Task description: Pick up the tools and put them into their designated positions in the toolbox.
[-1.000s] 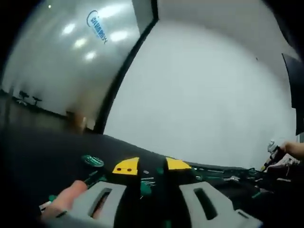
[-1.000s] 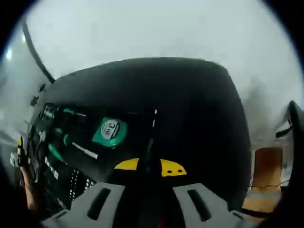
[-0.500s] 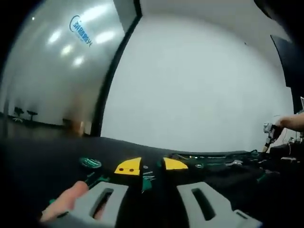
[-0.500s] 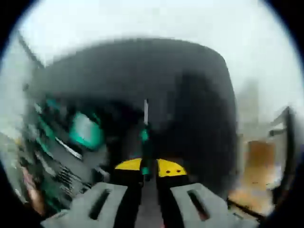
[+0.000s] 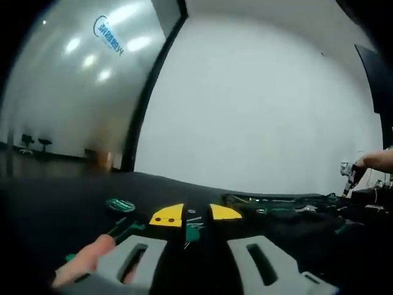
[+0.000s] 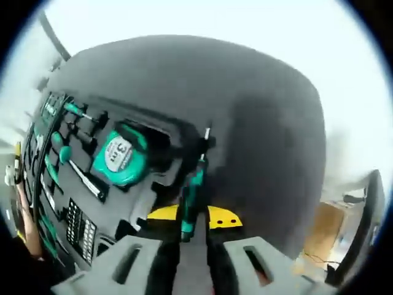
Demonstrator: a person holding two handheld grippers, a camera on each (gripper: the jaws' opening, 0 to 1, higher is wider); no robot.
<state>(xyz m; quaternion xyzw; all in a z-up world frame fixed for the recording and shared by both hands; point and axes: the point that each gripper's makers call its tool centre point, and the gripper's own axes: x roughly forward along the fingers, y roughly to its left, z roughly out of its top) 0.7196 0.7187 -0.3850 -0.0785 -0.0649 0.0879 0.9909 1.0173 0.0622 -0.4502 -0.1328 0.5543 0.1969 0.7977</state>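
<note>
- R gripper (image 6: 195,216): jaws pinching green-handled screwdriver (image 6: 192,190), tip over toolbox (image 6: 92,203) foam, just beside tape measure (image 6: 120,155).
- L gripper (image 5: 196,214): jaws near-closed on a small green tool (image 5: 193,232), can't tell if gripped; low over black table (image 5: 55,196).

An office-like room: frosted glass partition (image 5: 73,86) with a blue logo (image 5: 110,34), plain white wall (image 5: 258,104).

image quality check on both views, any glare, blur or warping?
Left gripper view: ceiling-light glare on the glass wall, strong fisheye bend, near foreground dim and soft. Right gripper view: fairly sharp on the tape measure and the screwdriver held in the right gripper; black table curves hard; bright washed-out wall behind it.
</note>
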